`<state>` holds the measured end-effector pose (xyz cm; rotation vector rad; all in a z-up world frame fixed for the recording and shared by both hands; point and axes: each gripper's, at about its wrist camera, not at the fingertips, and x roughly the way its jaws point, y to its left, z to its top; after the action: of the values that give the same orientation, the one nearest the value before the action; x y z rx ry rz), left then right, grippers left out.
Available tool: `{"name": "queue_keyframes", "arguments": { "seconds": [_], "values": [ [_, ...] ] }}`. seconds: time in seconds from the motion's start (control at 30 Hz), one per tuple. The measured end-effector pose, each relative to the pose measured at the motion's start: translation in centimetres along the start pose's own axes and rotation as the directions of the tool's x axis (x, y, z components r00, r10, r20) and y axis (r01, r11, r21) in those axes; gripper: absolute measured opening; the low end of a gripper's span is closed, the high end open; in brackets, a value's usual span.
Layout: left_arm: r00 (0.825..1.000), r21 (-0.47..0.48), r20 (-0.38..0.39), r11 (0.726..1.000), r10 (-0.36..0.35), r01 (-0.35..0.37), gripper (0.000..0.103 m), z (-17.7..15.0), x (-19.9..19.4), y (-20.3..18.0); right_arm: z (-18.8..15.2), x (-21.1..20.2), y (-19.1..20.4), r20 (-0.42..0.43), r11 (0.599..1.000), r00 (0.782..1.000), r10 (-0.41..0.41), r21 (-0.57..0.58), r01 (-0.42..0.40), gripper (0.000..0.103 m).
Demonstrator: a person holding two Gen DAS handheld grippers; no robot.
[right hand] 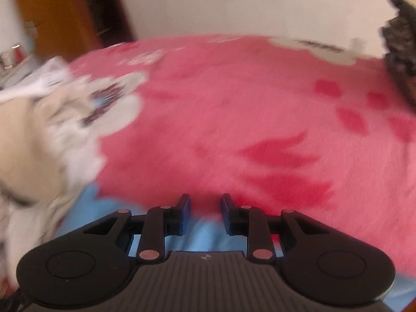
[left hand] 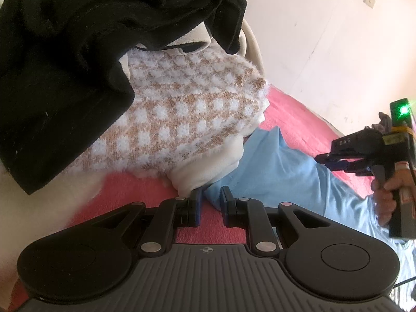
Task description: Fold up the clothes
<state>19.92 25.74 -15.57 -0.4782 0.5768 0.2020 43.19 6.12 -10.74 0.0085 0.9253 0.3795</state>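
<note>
A light blue garment point(left hand: 273, 171) lay spread on a pink blanket point(left hand: 293, 114) that covered the bed, its cloth smooth with a few soft creases. One corner of it reached up between the fingers of the left gripper point(left hand: 210, 195), which stood parted around that corner without pinching it. Just beside the blue garment, and partly over its upper edge, sat a fuzzy sweater point(left hand: 182, 119) checked in tan and white with a cream cuff. A black garment point(left hand: 78, 52) was heaped over the sweater's far side.

The left gripper sat low over the blanket, pointing toward the pile. In the left wrist view the right gripper point(left hand: 322, 159) came in from the right side above the blue garment, held by a hand point(left hand: 387, 197) wrapped round its grip.

The right wrist view was blurred. There the right gripper point(right hand: 205, 202) had its fingers spread with nothing between them, hanging over the edge where the blue garment point(right hand: 202, 239) met the pink blanket point(right hand: 234, 104). A dark knitted item point(right hand: 400, 52) sat at the far right edge.
</note>
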Motion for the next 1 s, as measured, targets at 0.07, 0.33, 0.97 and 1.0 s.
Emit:
{"name": "queue_keyframes", "arguments": {
  "seconds": [0.07, 0.33, 0.97, 1.0],
  "values": [
    [1.0, -0.002, 0.0, 1.0, -0.001, 0.001, 0.018, -0.1, 0.1, 0.0, 0.5, -0.8, -1.2, 0.016, 0.997, 1.0, -0.014, 0.076, 0.012, 0.028],
    [1.0, -0.004, 0.003, 1.0, 0.002, -0.002, 0.018, -0.4, 0.4, 0.0, -1.2, -2.9, -3.6, -0.033, 0.996, 0.999, -0.038, 0.08, 0.041, 0.028],
    [1.0, 0.021, 0.018, 1.0, 0.014, -0.014, 0.018, -0.5, 0.3, -0.4, -3.5, -8.9, -7.7, -0.124, 0.983, 0.992, 0.014, 0.186, 0.009, 0.029],
    [1.0, 0.021, 0.018, 1.0, 0.013, -0.014, 0.018, -0.5, 0.2, -0.3, -4.0, -8.2, -7.3, -0.153, 0.987, 0.988, 0.001, 0.161, 0.024, 0.029]
  ]
}}
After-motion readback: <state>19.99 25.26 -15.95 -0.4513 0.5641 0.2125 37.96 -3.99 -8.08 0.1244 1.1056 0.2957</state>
